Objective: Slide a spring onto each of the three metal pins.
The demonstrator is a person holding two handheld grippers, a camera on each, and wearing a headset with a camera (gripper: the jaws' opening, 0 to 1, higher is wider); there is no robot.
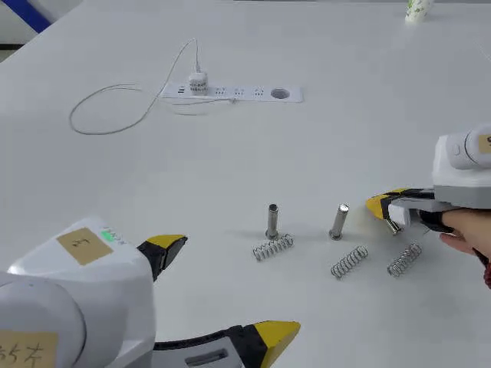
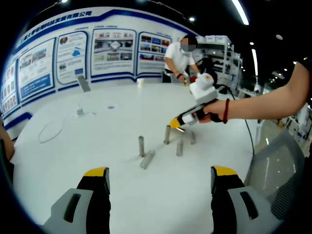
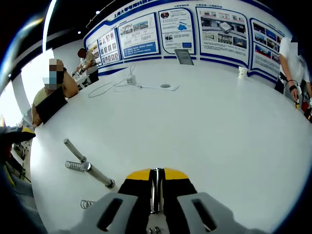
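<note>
Two metal pins stand upright on the white table, one to the left and one to the right. Three springs lie just in front of them: left, middle and right. My right gripper hovers low beside the right pin, shut on a third metal pin, whose end pokes out below the yellow tips. My left gripper stands open at the near left, well short of the pins, with nothing between its fingers. In the left gripper view the pins and a spring lie ahead.
A white power strip with a plugged charger and a looping cable lies at the back left. A paper cup stands at the far right edge. People stand and sit around the table's far sides.
</note>
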